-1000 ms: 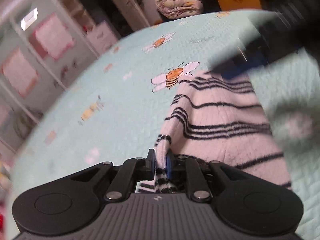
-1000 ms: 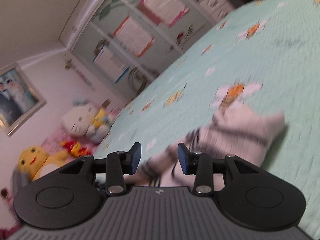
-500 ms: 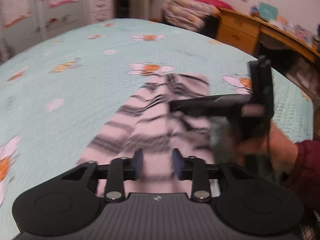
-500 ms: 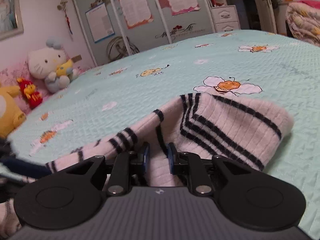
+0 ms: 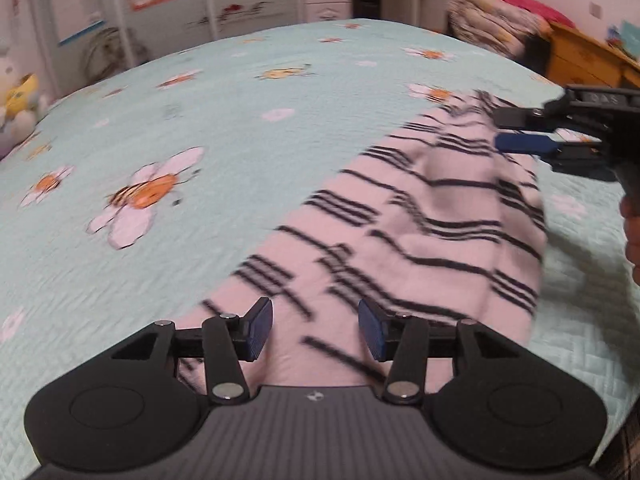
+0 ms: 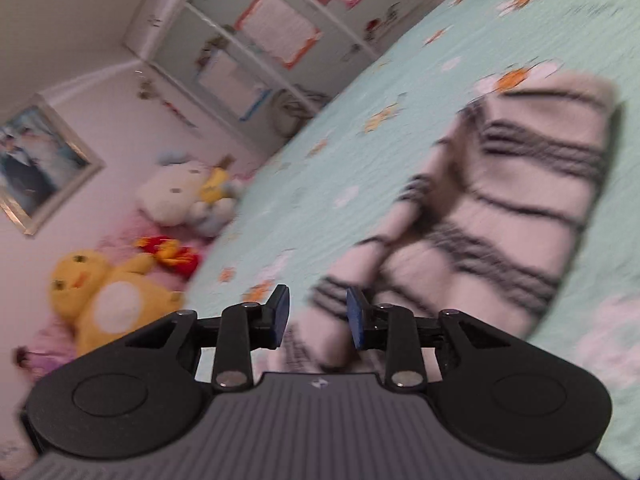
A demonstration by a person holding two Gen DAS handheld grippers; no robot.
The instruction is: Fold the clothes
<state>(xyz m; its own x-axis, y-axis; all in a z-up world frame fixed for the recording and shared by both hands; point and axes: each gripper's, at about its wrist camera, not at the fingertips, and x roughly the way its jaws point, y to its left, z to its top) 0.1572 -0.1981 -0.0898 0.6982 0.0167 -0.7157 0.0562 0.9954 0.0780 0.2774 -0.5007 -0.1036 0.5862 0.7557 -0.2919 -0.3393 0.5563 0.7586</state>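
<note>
Both tongs spread, gripping nothing: left gripper (image 5: 315,329) just above near end of pink black-striped sweater (image 5: 432,216), flat on mint bee-print quilt (image 5: 240,128); right gripper (image 6: 318,316) beside sleeve, apparently. No readable writing.

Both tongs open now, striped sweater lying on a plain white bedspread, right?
Not quite. The bedspread is pale green with bee and flower prints, not plain white; the left wrist view shows it clearly. The rest holds: the left tongs and right tongs are both open, and the striped sweater lies on the bed.
</note>
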